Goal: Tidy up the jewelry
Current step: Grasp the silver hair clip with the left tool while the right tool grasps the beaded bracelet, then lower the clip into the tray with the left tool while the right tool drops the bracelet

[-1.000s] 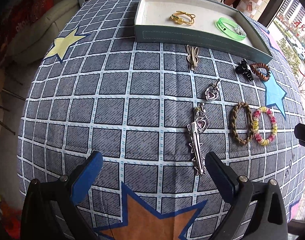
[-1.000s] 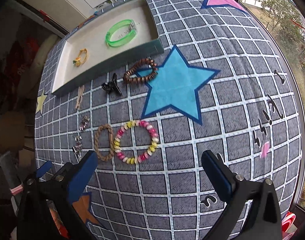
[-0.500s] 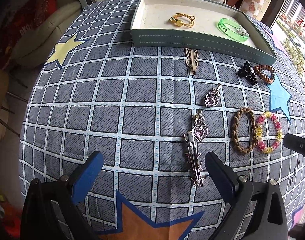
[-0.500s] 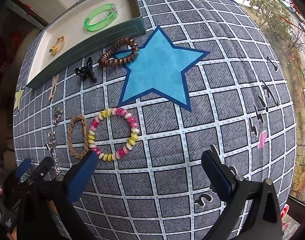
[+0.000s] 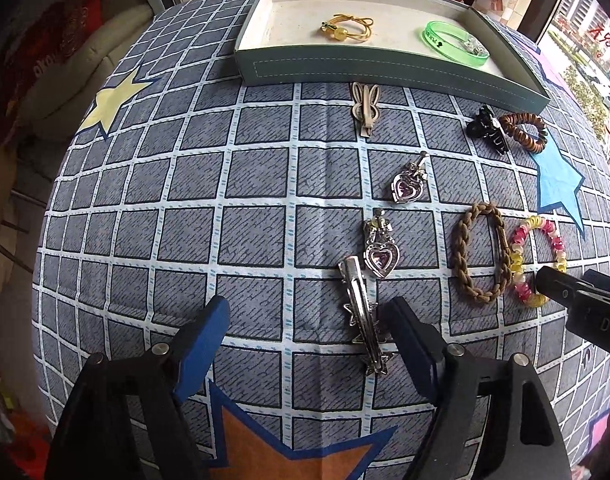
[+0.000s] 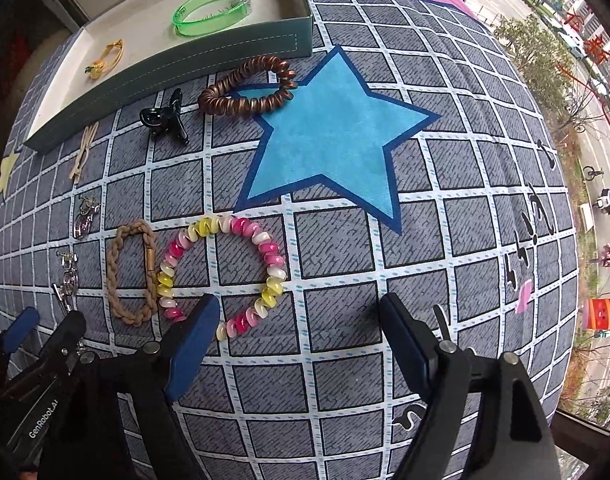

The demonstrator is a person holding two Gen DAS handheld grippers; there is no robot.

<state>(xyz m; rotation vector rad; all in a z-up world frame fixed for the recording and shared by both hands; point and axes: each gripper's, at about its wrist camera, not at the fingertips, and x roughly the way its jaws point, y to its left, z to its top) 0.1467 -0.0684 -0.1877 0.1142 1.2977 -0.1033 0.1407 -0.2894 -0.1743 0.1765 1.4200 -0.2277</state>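
My left gripper (image 5: 305, 324) is open low over the cloth, with a silver star hair clip (image 5: 365, 316) just inside its right finger. Two heart pendants (image 5: 381, 256) (image 5: 409, 184) lie beyond it. My right gripper (image 6: 297, 320) is open, its left finger over the near edge of a pink, yellow and white coil bracelet (image 6: 225, 272). A tan braided band (image 6: 131, 270) lies left of that bracelet. The teal tray (image 5: 345, 68) at the back holds a yellow hair tie (image 5: 345, 28) and a green bangle (image 5: 453, 42).
A beige bunny clip (image 5: 365, 108), a black claw clip (image 5: 487, 128) and a brown coil tie (image 5: 523, 130) lie in front of the tray. The cloth has a blue star (image 6: 337, 136). A window and street lie beyond the table's right edge.
Both grippers have moved forward and lower toward the cloth. The left one now has the star clip by its right finger; the right one reaches the coil bracelet.
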